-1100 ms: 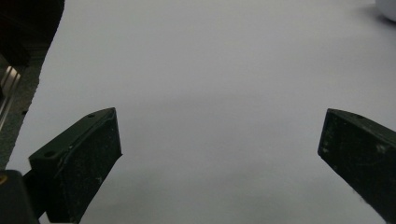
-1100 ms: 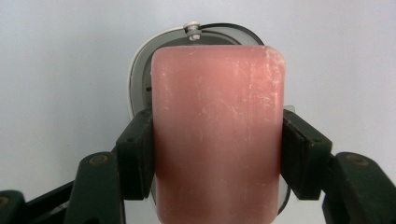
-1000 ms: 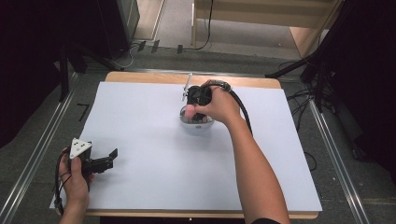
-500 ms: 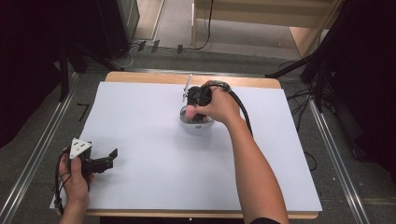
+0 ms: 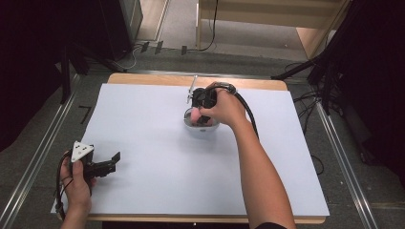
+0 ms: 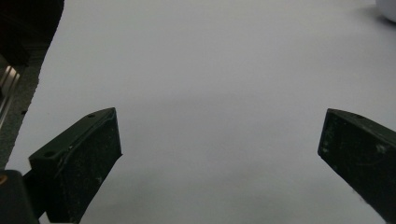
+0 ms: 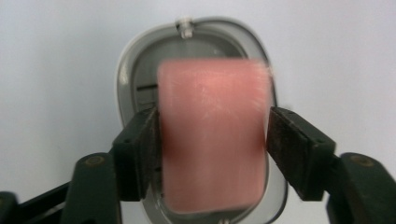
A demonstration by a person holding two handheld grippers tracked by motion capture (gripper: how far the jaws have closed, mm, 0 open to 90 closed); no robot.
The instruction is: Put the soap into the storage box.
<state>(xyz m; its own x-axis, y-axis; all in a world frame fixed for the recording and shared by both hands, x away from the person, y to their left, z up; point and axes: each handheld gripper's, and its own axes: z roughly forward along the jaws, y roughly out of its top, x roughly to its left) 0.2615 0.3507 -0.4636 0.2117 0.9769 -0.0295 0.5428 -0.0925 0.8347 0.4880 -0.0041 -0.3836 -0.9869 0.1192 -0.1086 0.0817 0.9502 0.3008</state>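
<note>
- High view: the right tongs point down over a grey oval case that sits toward the far middle of the table. A pink bar shows between the tongs, right above the case, so we read the work as setting the bar into it.
- High view: the left tongs rest at the near left corner, well apart from the case. We judge they are parked there to leave the other hand room.
- Left gripper view: the left tongs stand wide open with only bare table between the jaws. An edge of the case shows at the far top right.
- Right gripper view: the case lies open below with a small nub on its far rim, and its tray holds nothing apart from the bar coming in.
- Right gripper view: the jaws of the right tongs have just been opening, with the pink bar upright between them. The bar is blurred while the jaws are sharp, so it seems to be slipping free of the pads, not clamped.
</note>
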